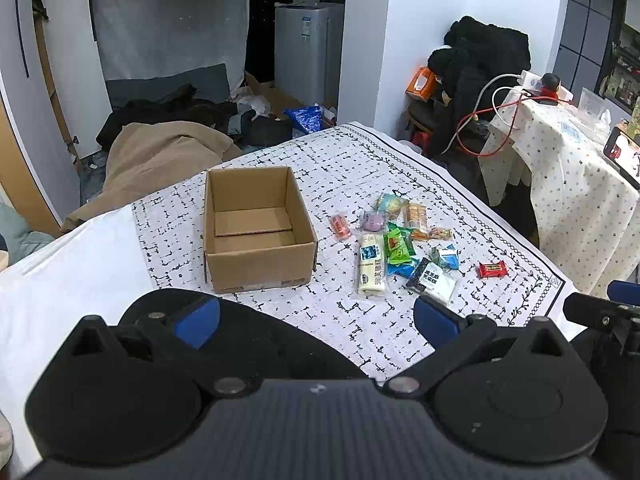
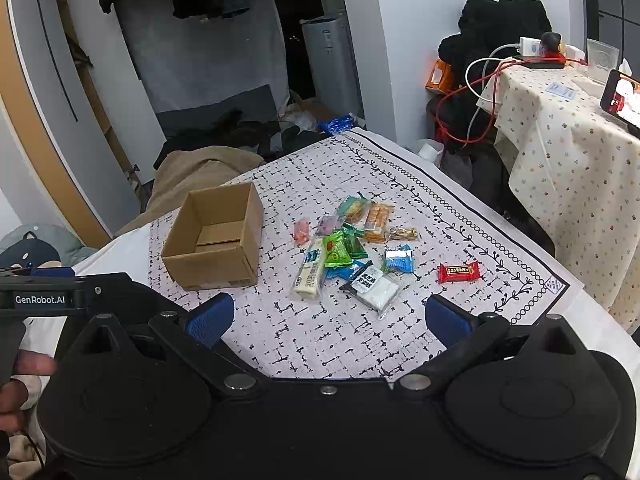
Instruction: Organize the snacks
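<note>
Gaping square cardboard box [image 1: 256, 228], crinkly wrappers [image 1: 400, 248]

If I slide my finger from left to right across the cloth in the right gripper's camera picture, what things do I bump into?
Cardboard box → pink candy → long cream-coloured packet → blue-and-white packet → red packet. The snacks heaped in the middle overlap, so they are left out.

The print on the snack packets [image 2: 352, 256] is too small to read (the phone [image 1: 624, 156] is cut off by the edge).
</note>
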A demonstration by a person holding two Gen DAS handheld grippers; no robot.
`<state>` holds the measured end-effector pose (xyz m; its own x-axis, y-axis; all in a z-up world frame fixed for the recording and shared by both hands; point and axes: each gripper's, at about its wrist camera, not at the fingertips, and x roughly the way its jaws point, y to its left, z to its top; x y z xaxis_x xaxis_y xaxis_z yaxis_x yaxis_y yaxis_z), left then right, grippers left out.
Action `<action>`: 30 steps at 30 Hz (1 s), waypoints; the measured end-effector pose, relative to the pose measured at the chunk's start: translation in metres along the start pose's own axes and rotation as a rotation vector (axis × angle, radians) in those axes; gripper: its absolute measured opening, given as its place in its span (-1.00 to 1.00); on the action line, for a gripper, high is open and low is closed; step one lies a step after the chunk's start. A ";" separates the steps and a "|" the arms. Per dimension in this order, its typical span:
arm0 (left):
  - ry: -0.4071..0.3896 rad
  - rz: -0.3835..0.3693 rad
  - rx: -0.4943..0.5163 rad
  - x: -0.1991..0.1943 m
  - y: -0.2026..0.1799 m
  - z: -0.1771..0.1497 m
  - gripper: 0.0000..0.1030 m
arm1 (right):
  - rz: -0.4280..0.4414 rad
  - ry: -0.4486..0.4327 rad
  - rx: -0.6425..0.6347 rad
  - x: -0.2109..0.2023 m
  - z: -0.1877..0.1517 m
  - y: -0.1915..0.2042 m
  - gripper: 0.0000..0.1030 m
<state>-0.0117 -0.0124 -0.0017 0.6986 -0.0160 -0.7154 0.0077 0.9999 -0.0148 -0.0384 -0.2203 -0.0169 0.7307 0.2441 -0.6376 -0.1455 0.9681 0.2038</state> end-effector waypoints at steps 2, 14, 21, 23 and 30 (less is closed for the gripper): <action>0.002 0.002 0.003 0.000 0.000 0.000 1.00 | 0.000 0.000 0.002 0.000 0.000 0.000 1.00; 0.003 -0.004 0.001 0.000 0.001 0.001 1.00 | -0.009 -0.001 0.005 -0.001 0.000 -0.003 1.00; 0.007 -0.012 -0.004 0.004 -0.001 0.003 1.00 | -0.020 -0.010 0.012 0.002 0.004 -0.010 1.00; 0.009 -0.012 -0.006 0.007 -0.004 0.003 1.00 | -0.019 -0.006 0.013 0.004 0.005 -0.013 1.00; 0.046 -0.021 -0.003 0.026 -0.014 0.007 1.00 | -0.004 0.024 0.036 0.019 0.007 -0.026 1.00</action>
<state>0.0111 -0.0271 -0.0151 0.6643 -0.0369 -0.7465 0.0199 0.9993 -0.0317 -0.0162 -0.2412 -0.0292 0.7149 0.2417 -0.6561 -0.1183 0.9666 0.2273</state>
